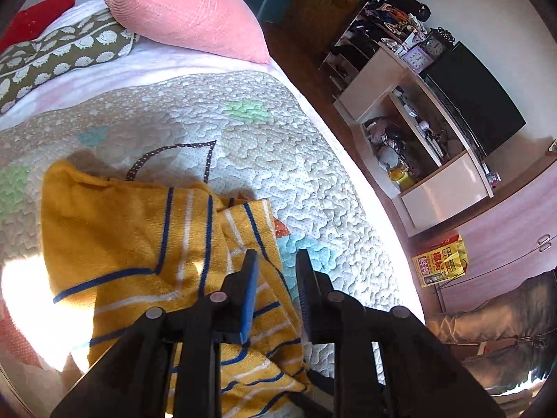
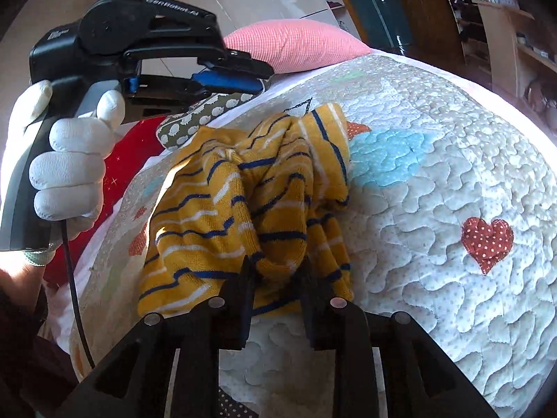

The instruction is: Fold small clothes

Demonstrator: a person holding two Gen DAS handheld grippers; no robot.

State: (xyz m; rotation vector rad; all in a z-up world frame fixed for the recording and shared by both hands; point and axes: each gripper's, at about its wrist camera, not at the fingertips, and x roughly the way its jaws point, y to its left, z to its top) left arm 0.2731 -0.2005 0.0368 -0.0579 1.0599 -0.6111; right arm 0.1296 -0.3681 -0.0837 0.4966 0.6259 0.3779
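A small mustard-yellow garment [image 1: 146,244] with blue and white stripes lies crumpled on the quilted bedspread [image 1: 278,146]. My left gripper [image 1: 276,261] is open and empty, hovering above the garment's right edge. It also shows in the right wrist view [image 2: 257,76], held by a white-gloved hand, raised above the bed. In the right wrist view the garment [image 2: 226,216] is bunched up, and my right gripper [image 2: 278,271] has its fingers closed around a fold of its near edge.
A pink pillow [image 1: 181,10], a patterned green cushion [image 1: 59,52] and a red cushion [image 1: 34,17] lie at the head of the bed. A shelf unit [image 1: 417,132] with a TV stands beside the bed. The bed edge [image 1: 383,216] runs on the right.
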